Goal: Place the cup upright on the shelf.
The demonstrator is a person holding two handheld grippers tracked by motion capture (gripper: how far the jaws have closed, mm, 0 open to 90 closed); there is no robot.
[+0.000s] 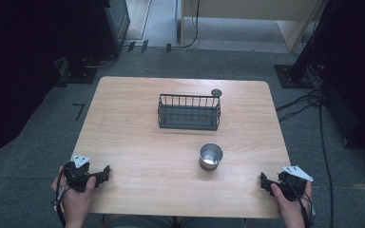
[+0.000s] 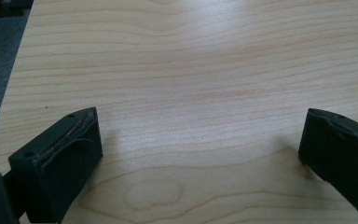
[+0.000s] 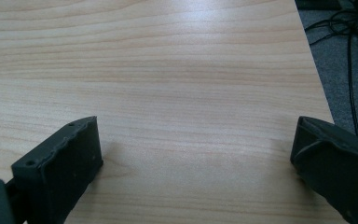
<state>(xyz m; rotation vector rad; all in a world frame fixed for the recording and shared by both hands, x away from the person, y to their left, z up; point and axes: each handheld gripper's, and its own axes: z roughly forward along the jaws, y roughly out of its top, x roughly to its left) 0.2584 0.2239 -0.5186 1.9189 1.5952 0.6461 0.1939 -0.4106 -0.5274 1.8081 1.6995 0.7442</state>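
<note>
A dark wire basket (image 1: pixel 189 112) stands on the wooden table (image 1: pixel 128 128), past its middle. A small dark round object (image 1: pixel 216 92) sits by the basket's far right corner. A shiny metal cup (image 1: pixel 211 156) stands upright nearer to me, right of centre. My left gripper (image 1: pixel 105 172) rests at the table's near left corner, held by a hand, jaws wide apart over bare wood (image 2: pixel 200 140). At the near right corner my right gripper (image 1: pixel 264 183) is held the same way, open with only table (image 3: pixel 196 149) between its jaws.
Grey carpet surrounds the table. Cables (image 1: pixel 309 102) run across the floor at the right, and dark stands (image 1: pixel 292 76) and equipment sit beyond the far corners. The table's right edge (image 3: pixel 314 79) appears in the right gripper view.
</note>
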